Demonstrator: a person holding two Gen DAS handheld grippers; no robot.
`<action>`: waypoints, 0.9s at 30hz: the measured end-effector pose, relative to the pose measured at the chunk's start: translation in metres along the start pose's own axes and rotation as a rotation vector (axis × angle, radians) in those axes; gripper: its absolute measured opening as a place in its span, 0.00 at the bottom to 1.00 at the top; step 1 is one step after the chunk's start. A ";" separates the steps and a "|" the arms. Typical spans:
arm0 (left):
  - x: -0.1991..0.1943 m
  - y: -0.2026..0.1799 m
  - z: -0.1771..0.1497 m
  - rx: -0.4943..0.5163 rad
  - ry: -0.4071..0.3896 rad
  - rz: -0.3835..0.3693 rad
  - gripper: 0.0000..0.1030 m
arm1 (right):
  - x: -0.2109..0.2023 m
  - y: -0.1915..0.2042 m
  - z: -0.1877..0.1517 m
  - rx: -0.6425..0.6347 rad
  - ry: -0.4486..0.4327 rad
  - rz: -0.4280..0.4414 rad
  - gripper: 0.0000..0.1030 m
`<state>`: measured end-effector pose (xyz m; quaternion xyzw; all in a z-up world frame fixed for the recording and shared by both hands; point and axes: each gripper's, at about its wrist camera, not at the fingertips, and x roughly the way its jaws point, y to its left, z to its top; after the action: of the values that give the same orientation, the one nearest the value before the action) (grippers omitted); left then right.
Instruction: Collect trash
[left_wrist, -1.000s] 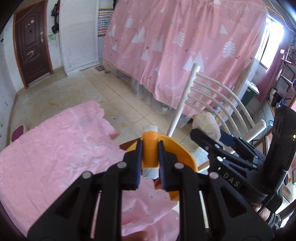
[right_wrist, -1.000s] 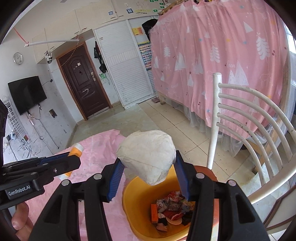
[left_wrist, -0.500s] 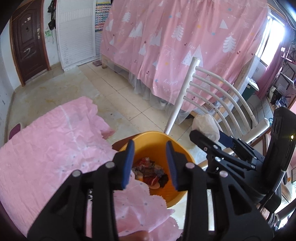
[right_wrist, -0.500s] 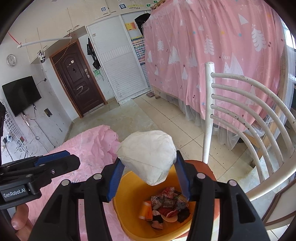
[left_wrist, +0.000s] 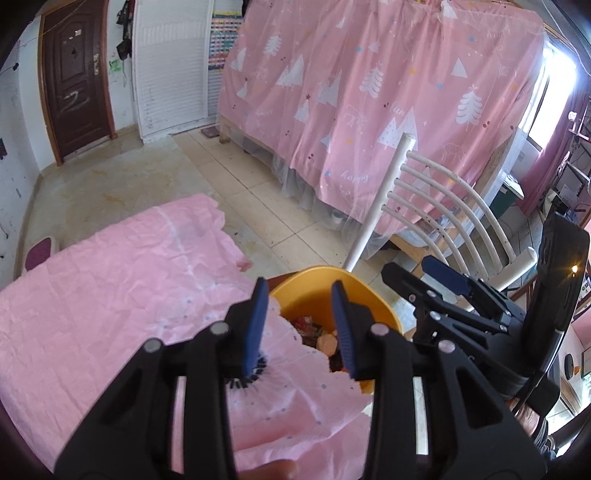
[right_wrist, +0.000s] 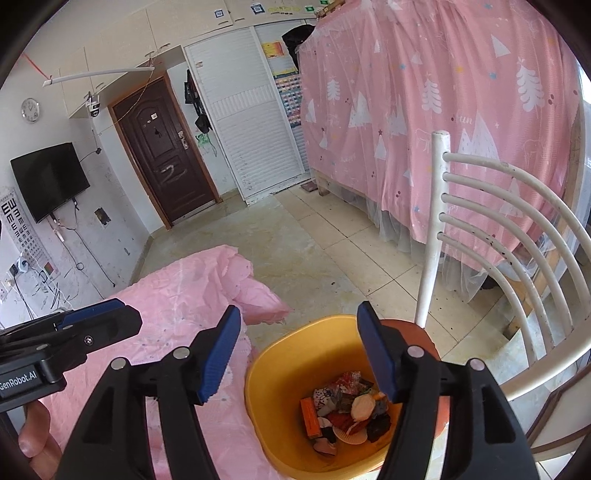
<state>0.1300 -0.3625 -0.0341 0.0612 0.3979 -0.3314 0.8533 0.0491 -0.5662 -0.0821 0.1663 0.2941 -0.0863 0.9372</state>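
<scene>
An orange bin (right_wrist: 295, 354) sits beside the pink-covered table and holds a heap of trash (right_wrist: 347, 410): wrappers, shells, an orange bottle. It also shows in the left wrist view (left_wrist: 317, 291) with the trash (left_wrist: 314, 332). My right gripper (right_wrist: 299, 350) is open and empty above the bin. My left gripper (left_wrist: 299, 325) is open and empty over the table edge by the bin. The right gripper (left_wrist: 436, 273) shows in the left wrist view, and the left gripper (right_wrist: 96, 317) in the right wrist view.
A pink tablecloth (left_wrist: 110, 288) covers the table at left. A white slatted chair (right_wrist: 498, 236) stands right behind the bin. A pink curtain (left_wrist: 369, 92) hangs beyond, with tiled floor (right_wrist: 295, 240), a dark door (right_wrist: 166, 155) and a wall TV (right_wrist: 48, 181).
My left gripper opened and let the orange bottle fall into the bin, then drew back. My right gripper opened and the white paper ball is gone from its jaws.
</scene>
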 end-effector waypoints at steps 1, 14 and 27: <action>-0.004 0.004 -0.002 -0.005 -0.005 0.002 0.32 | 0.000 0.003 0.002 -0.005 0.000 0.001 0.54; -0.054 0.056 -0.023 -0.088 -0.105 0.099 0.65 | -0.010 0.069 0.004 -0.112 -0.010 0.081 0.59; -0.106 0.122 -0.057 -0.216 -0.192 0.226 0.82 | -0.022 0.143 -0.003 -0.171 -0.005 0.245 0.80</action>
<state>0.1198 -0.1924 -0.0159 -0.0185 0.3387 -0.1931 0.9207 0.0670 -0.4312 -0.0342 0.1203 0.2754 0.0536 0.9523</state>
